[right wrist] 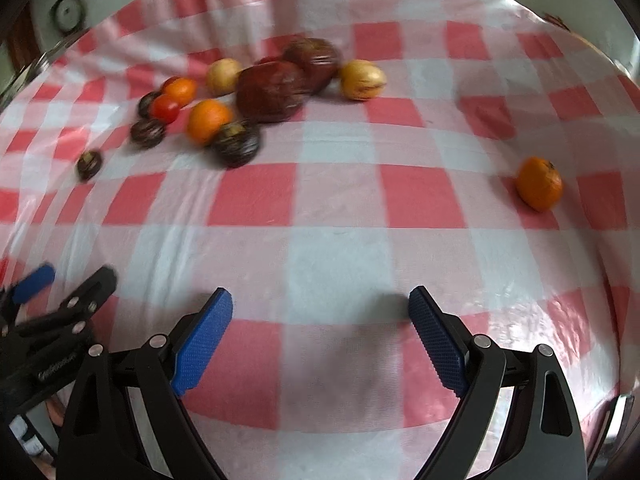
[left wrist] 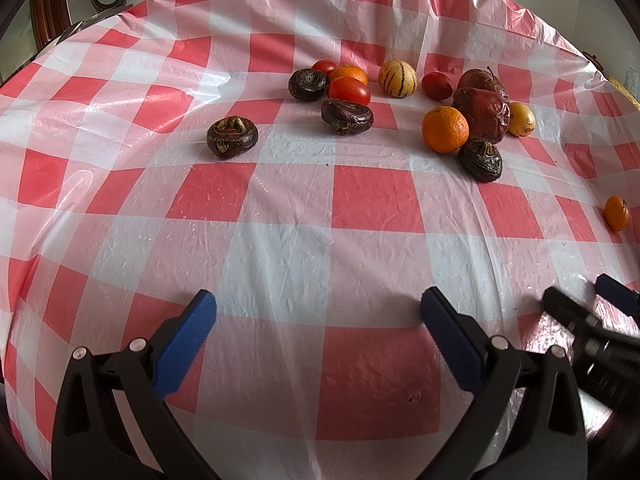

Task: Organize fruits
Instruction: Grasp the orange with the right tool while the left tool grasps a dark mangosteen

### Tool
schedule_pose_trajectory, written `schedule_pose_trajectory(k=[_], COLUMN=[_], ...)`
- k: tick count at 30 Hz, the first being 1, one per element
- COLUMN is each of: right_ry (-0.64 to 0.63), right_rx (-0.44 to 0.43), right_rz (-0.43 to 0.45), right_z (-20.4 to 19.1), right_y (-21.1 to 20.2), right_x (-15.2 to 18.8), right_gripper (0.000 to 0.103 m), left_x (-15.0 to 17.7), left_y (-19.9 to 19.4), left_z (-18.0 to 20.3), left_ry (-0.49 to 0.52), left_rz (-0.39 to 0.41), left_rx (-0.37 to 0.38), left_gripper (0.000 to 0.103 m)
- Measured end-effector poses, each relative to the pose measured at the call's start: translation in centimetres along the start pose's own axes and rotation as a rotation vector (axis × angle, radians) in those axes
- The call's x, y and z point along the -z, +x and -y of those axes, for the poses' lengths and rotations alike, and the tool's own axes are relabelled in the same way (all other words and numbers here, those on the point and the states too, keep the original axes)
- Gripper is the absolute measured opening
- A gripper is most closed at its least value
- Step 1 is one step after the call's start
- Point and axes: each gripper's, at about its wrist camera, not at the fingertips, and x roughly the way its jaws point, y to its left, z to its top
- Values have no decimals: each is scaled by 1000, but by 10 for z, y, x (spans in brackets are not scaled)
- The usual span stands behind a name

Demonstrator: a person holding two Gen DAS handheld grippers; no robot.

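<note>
A checked tabletop [left wrist: 280,248] carries a cluster of fruits [left wrist: 400,108] at its far side, one orange [right wrist: 539,183] well apart. Near the front edge, the left tool [left wrist: 318,312] and right tool [right wrist: 320,308] hover side by side, blue pads spread, holding nothing.

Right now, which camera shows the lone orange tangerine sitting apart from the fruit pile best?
The right wrist view: the lone orange tangerine sits whole and large, though slightly blurred. The left wrist view shows it sharper but small, squeezed at the right edge.
</note>
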Motion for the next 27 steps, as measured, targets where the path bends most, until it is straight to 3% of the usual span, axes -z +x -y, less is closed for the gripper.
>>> schedule_pose_trajectory(k=[2,5,10,13,15,17,19,24,27], right_ry=[35,108,371,393,374,361,344,285,264], right_rx=[10,105,157,160,167,172,176,198,195], right_rz=[5,63,56,35,42,42,38,65,73], right_z=[14,50,138,161,165,169,172,161,153], right_y=[0,-3,10,26,30,37,41,45,47], right_x=[-4,-14,-31,-42,-51,-59,-63,-67,-67], right_gripper=[87,87,87,88,86,85,79,49,45], left_x=[0,0,1,1,-2,-9,-17,-38,-54], left_y=[0,0,-4,-11,-11,-5,0,13,21], left_z=[0,0,6,8,11,24,40,70,85], left_ry=[0,0,10,-56,-102,-76,-23,19,34], left_rz=[0,0,-19,-20,-21,-36,-49,-33,-5], left_rx=[0,1,31,158,184,185,187,191,156], left_gripper=[102,102,102,102,102,102,102,102,102])
